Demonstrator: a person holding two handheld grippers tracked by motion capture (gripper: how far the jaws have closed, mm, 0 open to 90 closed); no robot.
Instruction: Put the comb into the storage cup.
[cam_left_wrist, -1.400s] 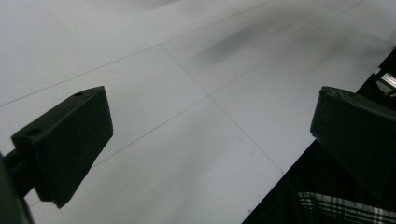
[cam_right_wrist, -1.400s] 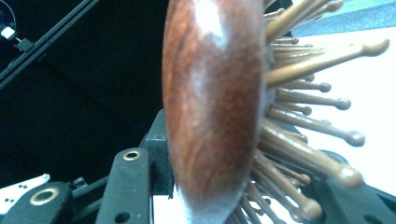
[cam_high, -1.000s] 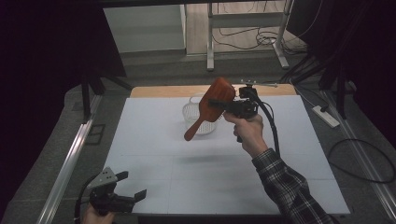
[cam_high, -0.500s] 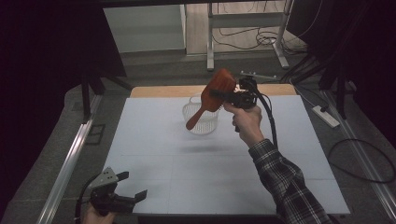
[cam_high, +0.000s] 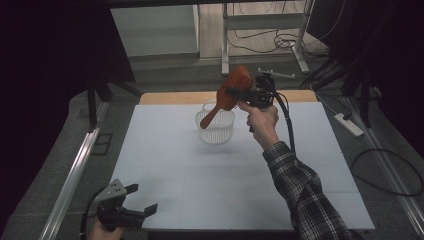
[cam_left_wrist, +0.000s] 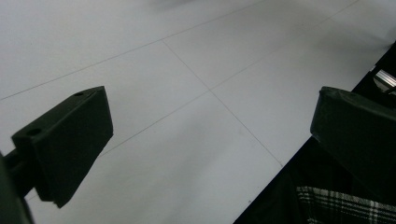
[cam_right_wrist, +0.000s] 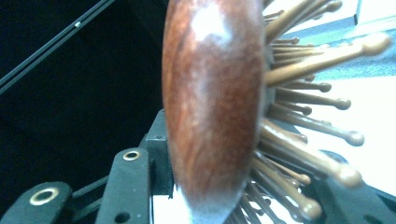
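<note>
The right gripper, clamped on the wooden hairbrush, has carried it leftward over the white basket; lowering handle-first should seat it cleanly, left gripper open.

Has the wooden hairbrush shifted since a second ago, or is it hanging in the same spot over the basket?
Yes. Against the white basket, the hairbrush in the right gripper has drifted slightly right and toward the table's far edge; its handle tip is over the basket.
</note>
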